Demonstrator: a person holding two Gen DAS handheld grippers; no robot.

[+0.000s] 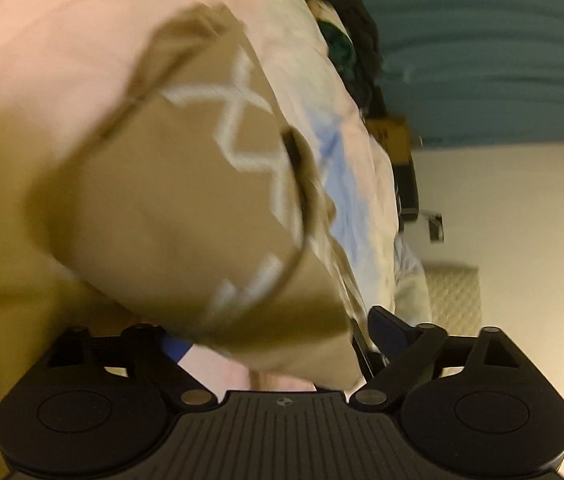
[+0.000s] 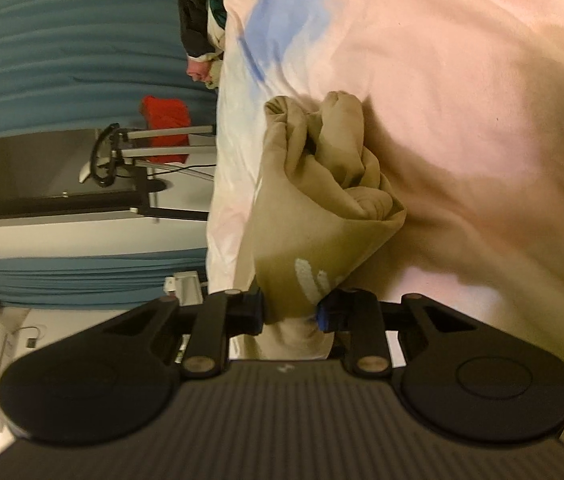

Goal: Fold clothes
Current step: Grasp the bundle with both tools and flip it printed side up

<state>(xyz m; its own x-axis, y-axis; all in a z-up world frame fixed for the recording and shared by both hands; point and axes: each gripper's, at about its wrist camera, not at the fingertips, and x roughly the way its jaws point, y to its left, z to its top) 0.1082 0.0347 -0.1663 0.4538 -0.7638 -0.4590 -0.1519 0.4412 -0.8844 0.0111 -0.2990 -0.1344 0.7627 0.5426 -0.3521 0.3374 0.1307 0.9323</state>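
- Right tongs pinching a bunched fold of the tan garment, blue-tipped pads pressed into the cloth from both sides.
- Bunched and rolled just ahead of those tongs, with white printed stripes close to the pinched spot.
- Resting on a bed covered by a pale pink sheet with a blue patch.
- Left tongs spread wide, the tan garment draped over and between the fingers; left finger mostly hidden under the cloth, right finger showing beside its edge.
- Pads not seen pressing on the cloth in the left wrist view; blurred there.
- White zigzag lettering across the tan cloth, filling most of the left wrist view, close against the tongs.
- Dark and green clothes heaped at the far end of the bed.
- Teal curtain beyond the bed, a red item on a metal frame beside it.
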